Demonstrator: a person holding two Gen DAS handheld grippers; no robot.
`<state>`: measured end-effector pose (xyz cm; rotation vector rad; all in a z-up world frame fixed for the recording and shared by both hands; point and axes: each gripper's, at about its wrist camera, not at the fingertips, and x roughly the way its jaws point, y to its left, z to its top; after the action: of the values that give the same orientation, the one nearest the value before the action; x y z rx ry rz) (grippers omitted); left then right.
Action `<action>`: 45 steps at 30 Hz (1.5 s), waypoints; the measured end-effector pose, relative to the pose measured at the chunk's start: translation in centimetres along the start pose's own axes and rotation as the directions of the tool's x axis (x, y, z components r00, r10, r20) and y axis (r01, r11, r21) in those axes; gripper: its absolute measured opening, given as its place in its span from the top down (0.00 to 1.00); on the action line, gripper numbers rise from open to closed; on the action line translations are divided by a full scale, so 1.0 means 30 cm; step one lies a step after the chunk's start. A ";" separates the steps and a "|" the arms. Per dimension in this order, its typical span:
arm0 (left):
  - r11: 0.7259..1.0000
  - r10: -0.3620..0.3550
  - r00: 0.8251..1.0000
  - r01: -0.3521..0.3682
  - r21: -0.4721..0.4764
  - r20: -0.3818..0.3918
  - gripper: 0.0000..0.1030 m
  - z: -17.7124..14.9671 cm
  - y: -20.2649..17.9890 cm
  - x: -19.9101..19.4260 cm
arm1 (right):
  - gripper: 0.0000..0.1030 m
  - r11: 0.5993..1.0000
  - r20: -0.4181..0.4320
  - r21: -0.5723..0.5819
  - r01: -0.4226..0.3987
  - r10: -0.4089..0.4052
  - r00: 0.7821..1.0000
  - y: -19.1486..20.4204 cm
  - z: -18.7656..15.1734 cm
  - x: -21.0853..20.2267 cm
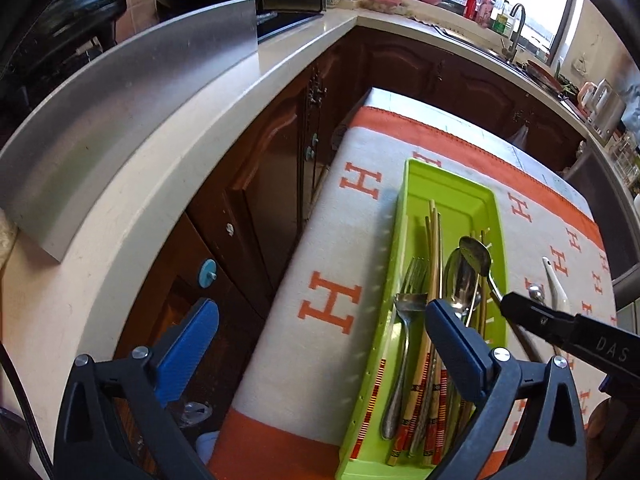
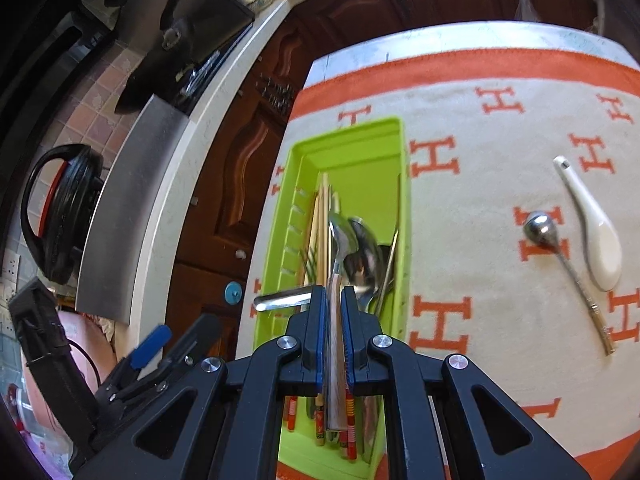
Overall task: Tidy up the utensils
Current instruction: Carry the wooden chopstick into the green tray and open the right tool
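A green utensil tray point(image 1: 412, 184) point(image 2: 304, 152) lies on the orange-and-white H-patterned cloth and holds a fork point(image 1: 408, 300), chopsticks point(image 1: 434, 248) and metal spoons point(image 1: 460, 280). My right gripper point(image 2: 335, 296) point(image 1: 508, 304) is shut on a wooden-handled metal spoon point(image 2: 340, 236) point(image 1: 476, 256) and holds it over the tray. My left gripper point(image 1: 320, 320) is open and empty at the tray's near left, over the cloth's edge. A white ceramic spoon point(image 2: 596, 232) point(image 1: 554, 280) and a metal spoon point(image 2: 560, 256) lie on the cloth to the tray's right.
A beige countertop point(image 1: 160, 168) with a steel panel point(image 1: 120, 112) curves along the left above dark wooden cabinets point(image 1: 260, 200). A sink with a faucet point(image 1: 516, 28) stands at the far back right. A black pan point(image 2: 64, 216) hangs at the left.
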<state>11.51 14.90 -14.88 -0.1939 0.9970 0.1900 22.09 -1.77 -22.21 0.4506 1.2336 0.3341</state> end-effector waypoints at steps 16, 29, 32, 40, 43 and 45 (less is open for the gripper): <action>0.998 -0.004 1.000 0.004 0.069 0.007 0.01 -0.014 -0.050 -0.028 | 0.85 0.995 0.004 -0.095 0.013 -0.013 1.000 0.026 -0.059 -0.077; 0.998 -0.019 1.000 0.017 0.062 0.019 0.01 -0.050 -0.072 -0.075 | 0.83 0.989 0.068 -0.137 0.057 -0.048 0.997 -0.009 -0.118 -0.195; 0.997 -0.033 0.999 0.032 0.064 0.017 0.01 -0.055 -0.086 -0.091 | 0.83 0.988 0.086 -0.141 0.063 -0.051 0.995 -0.017 -0.133 -0.224; 0.991 -0.098 0.995 0.100 0.092 -0.033 0.01 -0.079 -0.177 -0.116 | 0.83 0.991 0.147 -0.112 0.076 -0.059 0.987 -0.101 -0.152 -0.336; 0.985 -0.124 0.991 0.130 0.117 -0.053 0.01 -0.087 -0.235 -0.126 | 0.82 0.992 0.172 -0.094 0.084 -0.067 0.983 -0.157 -0.156 -0.386; 0.982 -0.123 0.991 0.129 0.140 -0.053 0.01 -0.093 -0.277 -0.136 | 0.82 0.993 0.187 -0.079 0.088 -0.072 0.980 -0.191 -0.161 -0.415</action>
<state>9.14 5.91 -12.27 -0.1297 1.0340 -0.0024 13.77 -11.98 -16.08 0.3473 1.0498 0.2702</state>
